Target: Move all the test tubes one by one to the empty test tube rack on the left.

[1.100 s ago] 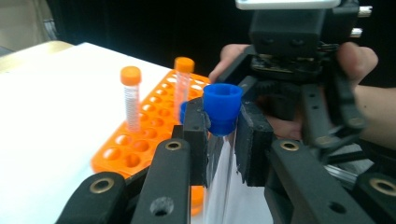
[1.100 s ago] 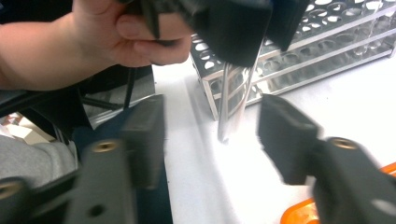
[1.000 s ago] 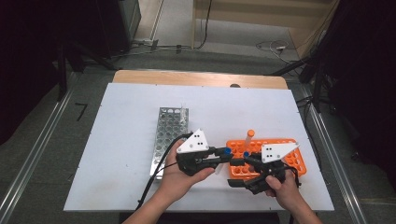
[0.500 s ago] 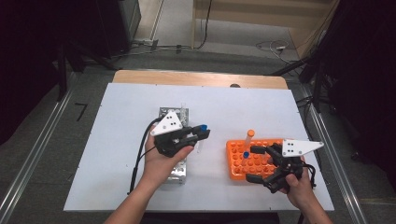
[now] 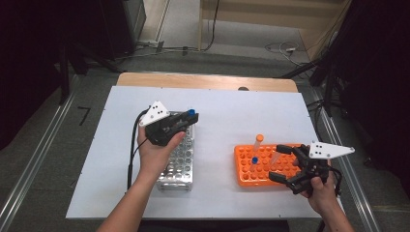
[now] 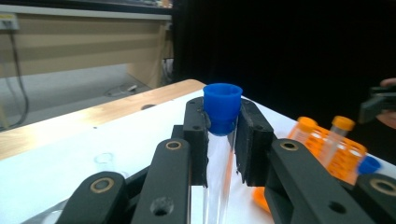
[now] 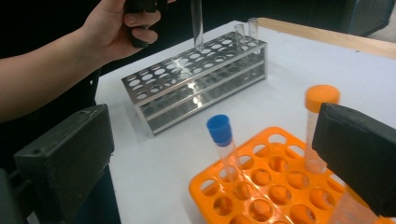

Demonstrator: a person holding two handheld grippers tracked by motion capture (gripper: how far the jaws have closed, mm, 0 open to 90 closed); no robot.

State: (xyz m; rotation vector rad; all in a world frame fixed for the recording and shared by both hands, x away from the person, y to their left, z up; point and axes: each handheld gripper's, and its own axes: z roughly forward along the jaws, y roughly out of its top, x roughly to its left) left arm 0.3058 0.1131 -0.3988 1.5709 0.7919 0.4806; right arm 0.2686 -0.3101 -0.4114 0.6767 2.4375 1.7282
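Note:
My left gripper [image 5: 186, 122] is shut on a clear tube with a blue cap [image 6: 222, 106], held upright over the far end of the steel rack [image 5: 180, 160]. In the right gripper view that tube [image 7: 197, 23] hangs just above the steel rack [image 7: 196, 88]. At the right end of the orange rack [image 5: 265, 169], my right gripper [image 5: 277, 163] stands open. Its jaws have just been opening and grip nothing. An orange-capped tube [image 7: 320, 119] and a blue-capped tube [image 7: 221, 136] stand in the orange rack [image 7: 275, 191].
Two clear uncapped tubes [image 7: 247, 29] stand at the steel rack's far end. The white table top [image 5: 227, 116] lies bare between and behind the racks, with a wooden strip [image 5: 208, 81] along its far edge. A cable [image 5: 131, 154] trails from my left gripper.
My left gripper has carried the blue-capped tube from beside the orange rack leftward and away, to over the steel rack. My right gripper has drifted right and opened wide.

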